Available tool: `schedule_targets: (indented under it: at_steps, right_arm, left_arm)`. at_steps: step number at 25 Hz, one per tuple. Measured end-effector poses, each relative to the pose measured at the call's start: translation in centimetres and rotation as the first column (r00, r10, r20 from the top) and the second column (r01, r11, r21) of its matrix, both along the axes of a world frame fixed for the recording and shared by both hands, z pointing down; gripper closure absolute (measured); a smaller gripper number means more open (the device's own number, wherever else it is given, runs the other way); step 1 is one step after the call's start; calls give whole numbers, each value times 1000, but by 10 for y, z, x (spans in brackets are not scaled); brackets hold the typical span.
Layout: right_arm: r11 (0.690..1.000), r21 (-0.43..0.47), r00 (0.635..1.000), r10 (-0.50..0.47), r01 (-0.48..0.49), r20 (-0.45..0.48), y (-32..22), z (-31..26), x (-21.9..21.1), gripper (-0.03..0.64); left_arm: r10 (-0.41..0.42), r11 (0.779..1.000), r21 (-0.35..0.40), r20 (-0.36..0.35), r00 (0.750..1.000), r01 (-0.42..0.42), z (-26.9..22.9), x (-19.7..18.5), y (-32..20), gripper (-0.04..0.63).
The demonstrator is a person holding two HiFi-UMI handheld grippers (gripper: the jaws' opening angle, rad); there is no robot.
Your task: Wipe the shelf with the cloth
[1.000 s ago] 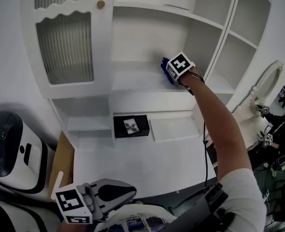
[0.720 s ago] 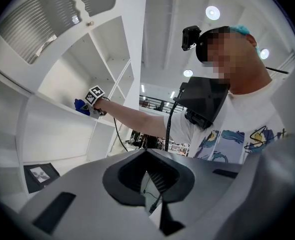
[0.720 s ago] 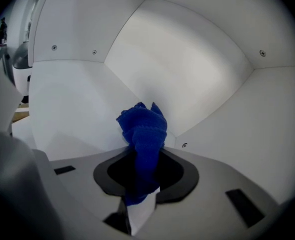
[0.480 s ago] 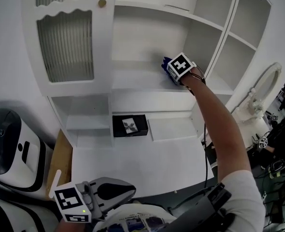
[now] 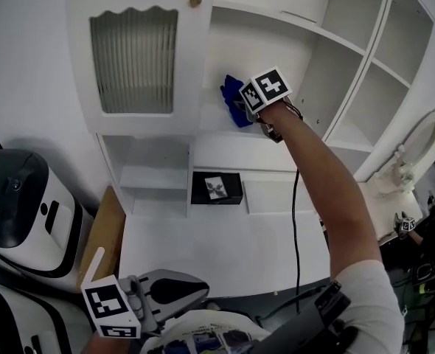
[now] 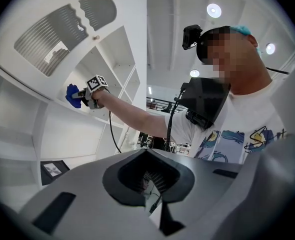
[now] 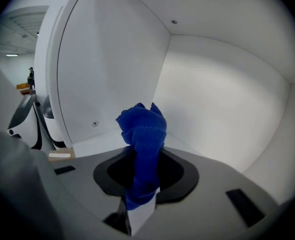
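1. Leftward along the shelf (image 5: 228, 130) is where the right tongs (image 5: 245, 109) have gone since a second ago: then they sat close to the compartment's right divider, now they are nearer its left side, beside the cabinet door (image 5: 133, 57) with the ribbed glass.
2. Right tongs: clamped on the blue cloth (image 5: 234, 98). The right gripper view shows the fabric pinched between the jaws at the bottom, with a bunched wad (image 7: 142, 129) standing out past the tips.
3. That wad points into the open compartment, toward the corner where the left wall meets the back panel. I cannot tell whether it presses on the shelf board.
4. The person's right arm (image 5: 317, 183) reaches up to the shelf, with a black cable hanging below it.
5. Left tongs (image 5: 151, 301): low at the bottom edge of the head view, over the near side of the white tabletop (image 5: 217, 249), well apart from the shelf. In the left gripper view their jaws (image 6: 155, 214) are together with nothing between them.
6. A black box (image 5: 216, 188) lies at the back of the tabletop, under the shelf.
7. A round knob (image 5: 195, 1) sits at the door's upper right corner.
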State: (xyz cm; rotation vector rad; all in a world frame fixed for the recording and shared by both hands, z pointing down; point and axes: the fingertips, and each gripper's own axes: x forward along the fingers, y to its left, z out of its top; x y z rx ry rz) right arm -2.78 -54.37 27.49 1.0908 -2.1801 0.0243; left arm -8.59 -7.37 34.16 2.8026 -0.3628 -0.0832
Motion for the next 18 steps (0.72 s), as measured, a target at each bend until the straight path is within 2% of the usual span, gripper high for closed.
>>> schedule_targets:
  at_steps: [4, 8, 12, 18]
  right_arm:
    - [998, -26, 998, -54, 55, 35, 5, 5, -49, 508]
    - [996, -44, 997, -72, 73, 9, 6, 17, -71, 508]
    - [998, -35, 998, -55, 54, -41, 2, 23, -61, 508]
    - [1000, -19, 997, 7, -9, -79, -3, 25, -15, 508]
  left_arm:
    - [-19, 1000, -4, 6, 1000, 19, 2, -7, 5, 582]
    - [-37, 999, -4, 5, 999, 37, 2, -14, 9, 581]
    - [-42, 999, -5, 5, 999, 42, 3, -18, 10, 583]
    - [-10, 1000, -2, 5, 1000, 10, 2, -13, 9, 583]
